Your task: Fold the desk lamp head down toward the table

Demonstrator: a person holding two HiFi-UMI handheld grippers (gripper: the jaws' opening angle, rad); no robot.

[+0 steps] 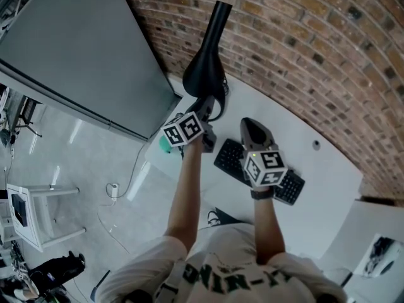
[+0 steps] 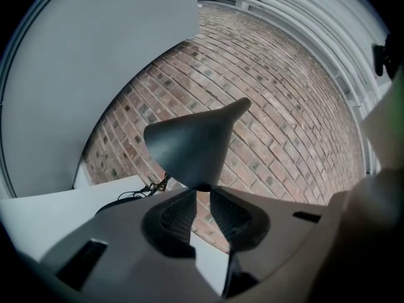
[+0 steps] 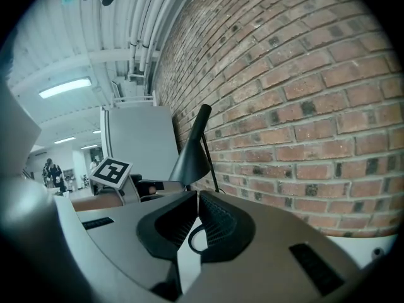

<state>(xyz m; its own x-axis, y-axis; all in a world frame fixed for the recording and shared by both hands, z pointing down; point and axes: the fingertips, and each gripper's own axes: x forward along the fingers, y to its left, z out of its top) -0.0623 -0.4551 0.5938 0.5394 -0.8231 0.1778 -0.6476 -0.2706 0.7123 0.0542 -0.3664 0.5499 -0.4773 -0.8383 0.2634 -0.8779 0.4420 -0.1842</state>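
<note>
We seem to have the left tool [image 2: 202, 190] clenched on the rim of the lamp head [image 2: 189, 145], raised over the counter [image 1: 329, 183] by the wall [image 1: 290, 36], to pull it down, while the right tool [image 3: 196, 197] idles closed, empty.

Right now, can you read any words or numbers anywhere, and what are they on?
White T-shirt: big dark letters, cut off and warped, not readable.
Black computer keyboard: key letters too small.
Left black-and-white marker cube and right marker cube: square patterns only, no words.
Black cone-shaped desk lamp head: no print.
</note>
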